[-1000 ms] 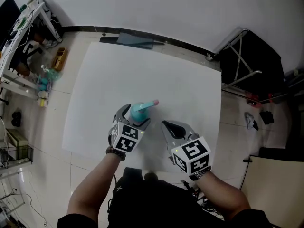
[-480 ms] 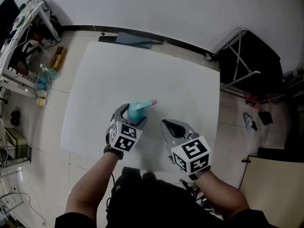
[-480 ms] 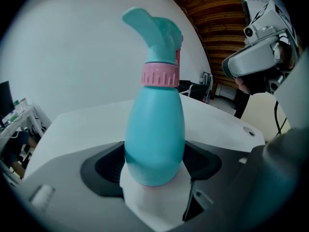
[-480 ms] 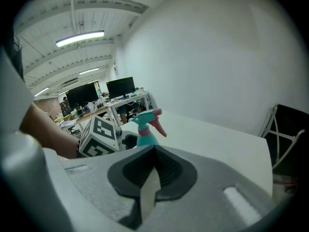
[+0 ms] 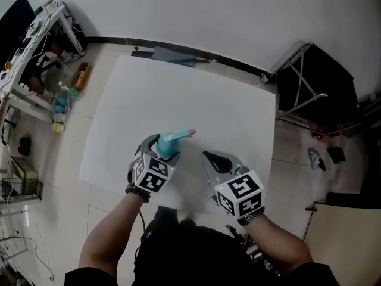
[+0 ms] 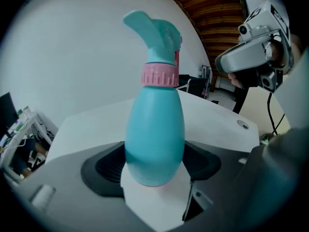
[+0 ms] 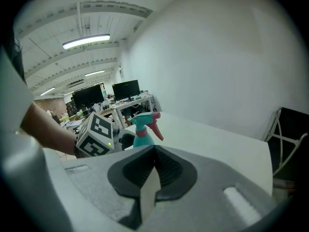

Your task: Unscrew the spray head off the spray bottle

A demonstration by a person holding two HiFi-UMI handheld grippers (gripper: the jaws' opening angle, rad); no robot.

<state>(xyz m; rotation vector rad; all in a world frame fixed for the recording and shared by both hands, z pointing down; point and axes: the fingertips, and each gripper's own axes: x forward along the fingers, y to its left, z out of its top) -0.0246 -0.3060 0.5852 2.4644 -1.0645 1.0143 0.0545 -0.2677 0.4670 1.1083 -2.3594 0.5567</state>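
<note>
1. The left claw [image 5: 162,149] has just been closing a little around the spray bottle [image 6: 154,134], which stands upright between its jaws. The pads [image 6: 104,166] now appear to be laid against both sides of the teal body, low down and well below the pink collar [image 6: 160,75].
2. Compared with a second ago, the left claw is seen slightly nearer the left front of the table [image 5: 226,106]. The bottle has gone with it and is kept upright on the white top, near the front edge.
3. Nothing is changed at the right claw [image 5: 213,158]. Its jaws are held together with nothing between them, just to the right of the bottle and apart from it.
4. The bottle body is judged to be newly steadied for the twist. The spray head [image 6: 157,30] is still seated on the collar, so unscrewing is not yet begun.
5. The right claw would have to be opened before the head could be taken.
</note>
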